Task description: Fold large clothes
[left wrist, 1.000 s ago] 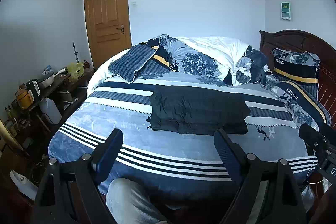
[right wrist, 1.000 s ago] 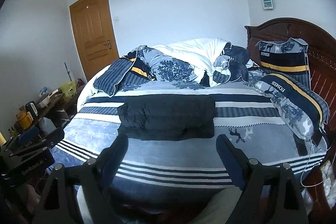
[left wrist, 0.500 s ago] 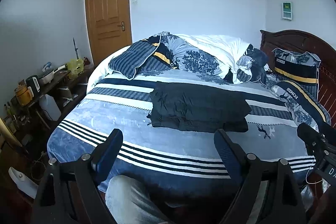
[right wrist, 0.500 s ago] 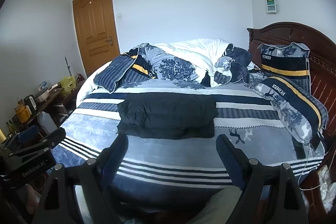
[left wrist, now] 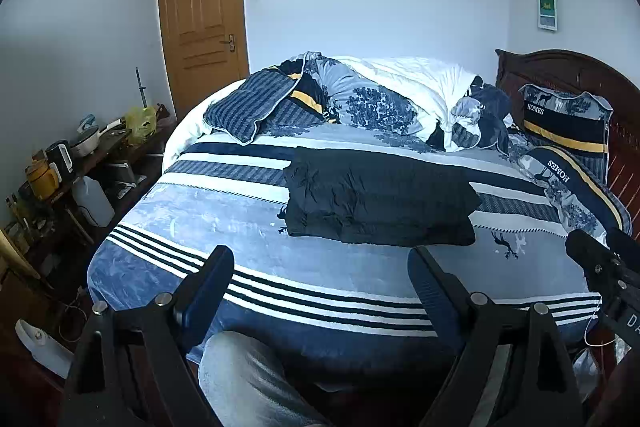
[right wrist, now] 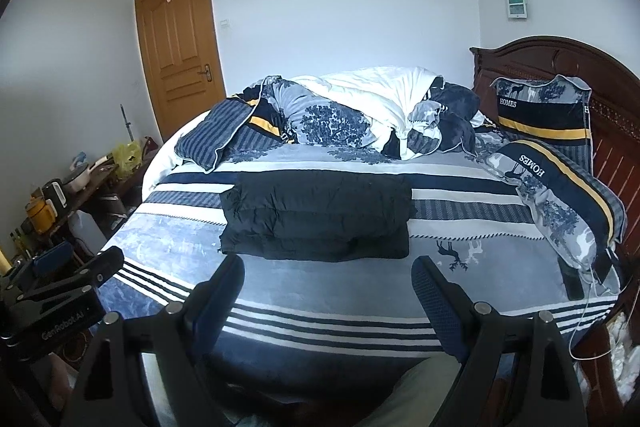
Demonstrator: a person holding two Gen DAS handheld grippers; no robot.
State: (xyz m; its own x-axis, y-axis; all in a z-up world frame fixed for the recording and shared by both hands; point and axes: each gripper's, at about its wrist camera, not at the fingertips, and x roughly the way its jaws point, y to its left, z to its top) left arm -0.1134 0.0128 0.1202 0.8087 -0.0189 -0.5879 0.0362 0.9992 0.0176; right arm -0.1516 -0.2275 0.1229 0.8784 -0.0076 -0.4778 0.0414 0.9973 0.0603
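So the dark jacket (left wrist: 380,199) is sitting folded into a neat rectangle right in the middle of the bed (left wrist: 248,227), on top of the blue and white striped blanket (left wrist: 320,295). You can see it in layers, stacked on itself, a bit wrinkly.

Both tools are held back off the near edge of the bed, well apart from the jacket. The left tool (left wrist: 320,279) has its fingers spread wide with nothing between them, and the right tool (right wrist: 328,287) is released too, gripping nothing. Each tool pokes into the edge of the other's view.

Behind the jacket there's a messy pile of bedding (right wrist: 360,115), and two pillows (right wrist: 560,187) lean near the wooden headboard (right wrist: 540,63) on the right. A brown door (left wrist: 200,19) is closed in the back wall. On the left, a cluttered counter (left wrist: 100,155) has a kettle (left wrist: 60,159) and a yellow pot (left wrist: 40,179) on it.
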